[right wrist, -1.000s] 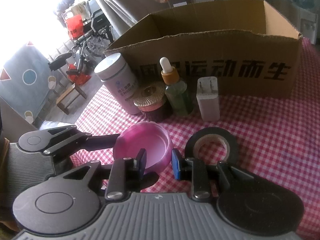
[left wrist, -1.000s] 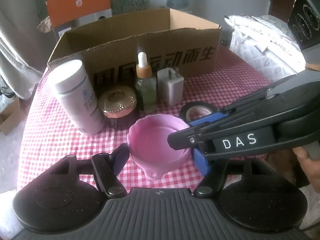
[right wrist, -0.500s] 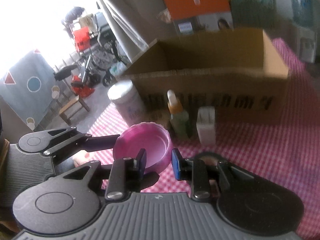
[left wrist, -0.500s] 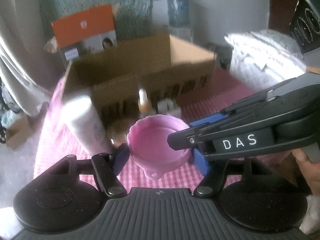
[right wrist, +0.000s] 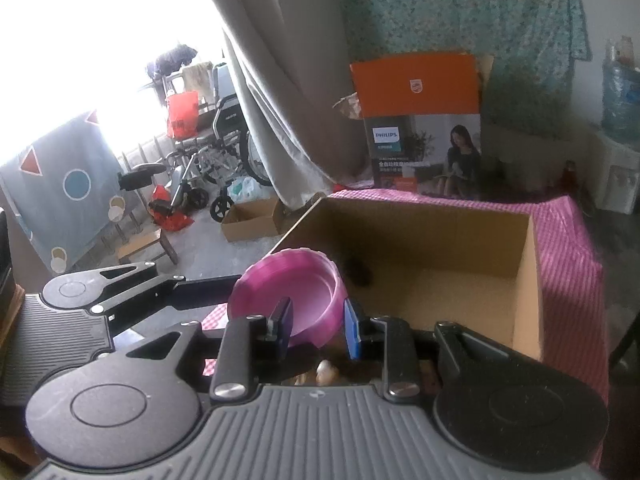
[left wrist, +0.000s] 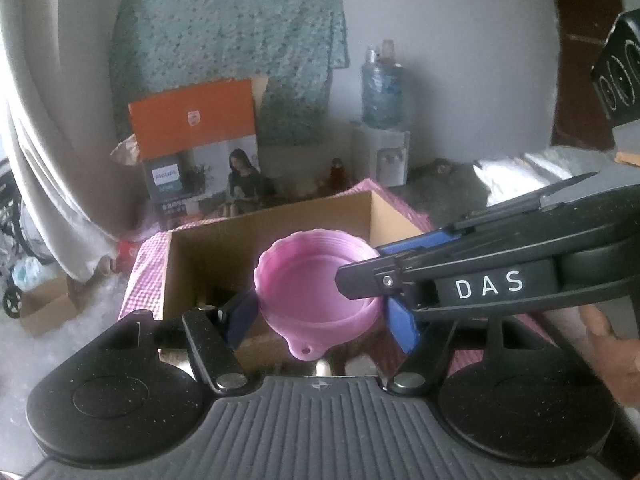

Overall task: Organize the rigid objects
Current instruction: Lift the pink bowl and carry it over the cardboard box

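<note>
Carrying pink bowl [left wrist: 316, 280] above open cardboard box [right wrist: 440, 248]: left tool [left wrist: 320, 314] spread wide across its body, right tool [right wrist: 316, 322] pinched narrow on its rim. Not yet lowering it inside; other items seemingly awaiting packing.

Home: curtain [right wrist: 280, 92], wheelchair [right wrist: 212, 160], checked tablecloth [right wrist: 568, 240]
</note>
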Action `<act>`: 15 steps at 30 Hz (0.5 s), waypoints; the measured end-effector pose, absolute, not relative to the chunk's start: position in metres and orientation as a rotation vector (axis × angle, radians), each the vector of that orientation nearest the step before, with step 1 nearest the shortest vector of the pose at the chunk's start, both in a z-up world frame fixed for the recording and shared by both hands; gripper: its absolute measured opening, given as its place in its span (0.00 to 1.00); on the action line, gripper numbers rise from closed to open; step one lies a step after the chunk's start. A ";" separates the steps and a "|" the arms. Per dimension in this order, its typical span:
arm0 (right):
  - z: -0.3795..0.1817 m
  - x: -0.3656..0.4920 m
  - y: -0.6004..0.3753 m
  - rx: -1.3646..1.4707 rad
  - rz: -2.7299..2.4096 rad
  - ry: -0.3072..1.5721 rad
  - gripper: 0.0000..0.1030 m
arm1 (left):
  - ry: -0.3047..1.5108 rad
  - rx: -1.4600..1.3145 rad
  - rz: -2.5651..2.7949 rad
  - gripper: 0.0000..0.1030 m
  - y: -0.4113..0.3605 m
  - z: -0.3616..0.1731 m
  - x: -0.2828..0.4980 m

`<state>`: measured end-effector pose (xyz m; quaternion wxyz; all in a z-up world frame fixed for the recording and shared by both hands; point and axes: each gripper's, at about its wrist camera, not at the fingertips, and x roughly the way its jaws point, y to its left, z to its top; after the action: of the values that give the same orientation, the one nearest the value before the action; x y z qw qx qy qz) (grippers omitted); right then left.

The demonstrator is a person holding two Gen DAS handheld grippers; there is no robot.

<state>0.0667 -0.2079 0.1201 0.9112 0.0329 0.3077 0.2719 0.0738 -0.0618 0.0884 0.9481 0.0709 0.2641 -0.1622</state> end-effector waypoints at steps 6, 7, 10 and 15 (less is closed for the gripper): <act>0.122 0.136 -0.206 0.062 0.579 0.734 0.29 | 0.628 0.126 -0.317 0.67 -0.061 0.090 0.126; 0.119 0.149 -0.205 0.068 0.582 0.762 0.29 | 0.654 0.128 -0.316 0.67 -0.061 0.089 0.137; 0.105 0.186 -0.201 0.094 0.593 0.854 0.29 | 0.733 0.133 -0.315 0.67 -0.059 0.081 0.164; 0.072 0.238 -0.195 0.145 0.615 1.021 0.29 | 0.885 0.168 -0.315 0.67 -0.057 0.057 0.203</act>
<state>0.2385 -0.1948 0.0717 0.8253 0.0682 0.4802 0.2893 0.2030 -0.0566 0.0568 0.8883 0.0807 0.4258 -0.1516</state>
